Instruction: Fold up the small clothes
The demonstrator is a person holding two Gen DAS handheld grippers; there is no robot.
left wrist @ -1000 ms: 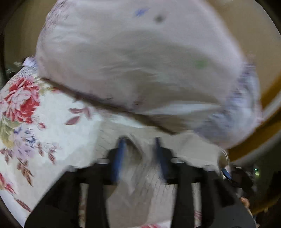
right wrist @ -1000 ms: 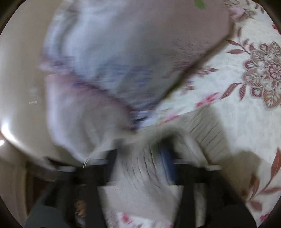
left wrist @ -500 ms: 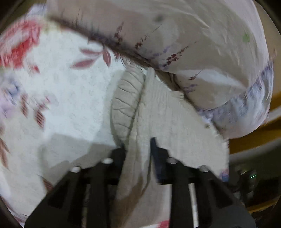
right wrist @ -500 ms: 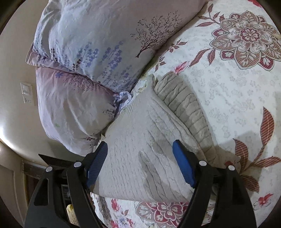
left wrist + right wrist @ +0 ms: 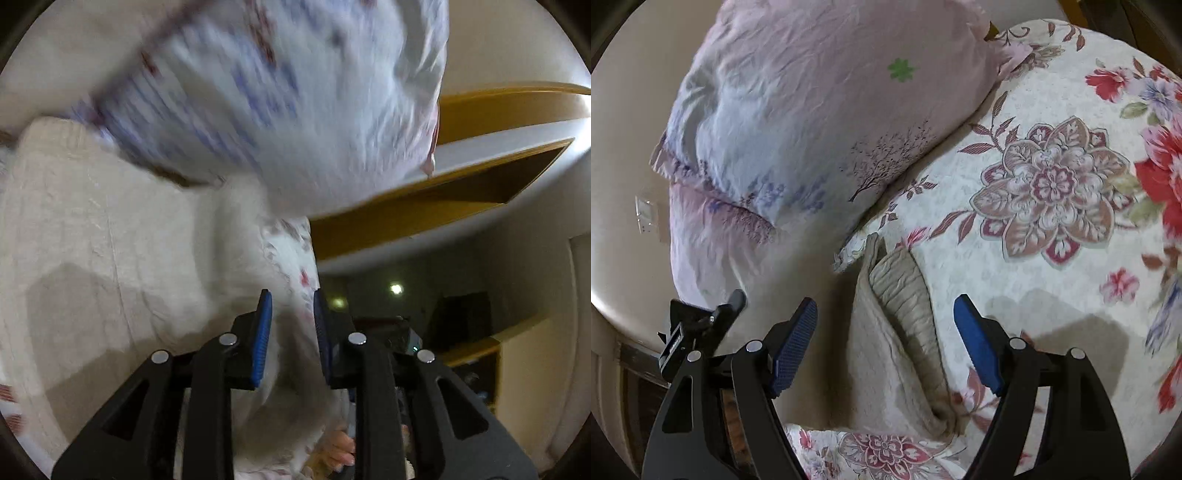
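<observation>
A cream knitted sweater (image 5: 897, 332) lies folded on the floral bedspread (image 5: 1052, 184), its ribbed hem (image 5: 905, 291) up toward the pillows. My right gripper (image 5: 886, 339) is open and empty, its blue pads on either side of the sweater and above it. In the left wrist view the sweater (image 5: 103, 236) fills the left side. My left gripper (image 5: 291, 328) is at the bed's edge with its jaws a narrow gap apart; bedspread cloth (image 5: 291, 258) lies in front of them, and I cannot tell whether they pinch it.
Two pale pillows with purple prints (image 5: 820, 122) lean against the headboard behind the sweater; one shows blurred in the left wrist view (image 5: 295, 110). A wooden bed frame (image 5: 461, 192) and a dim room lie beyond the bed edge. A wall switch (image 5: 646, 218) is at left.
The left gripper has let go of the sweater and swung right to the bed edge. The right gripper, open half a second ago, has pulled back from the sweater.
</observation>
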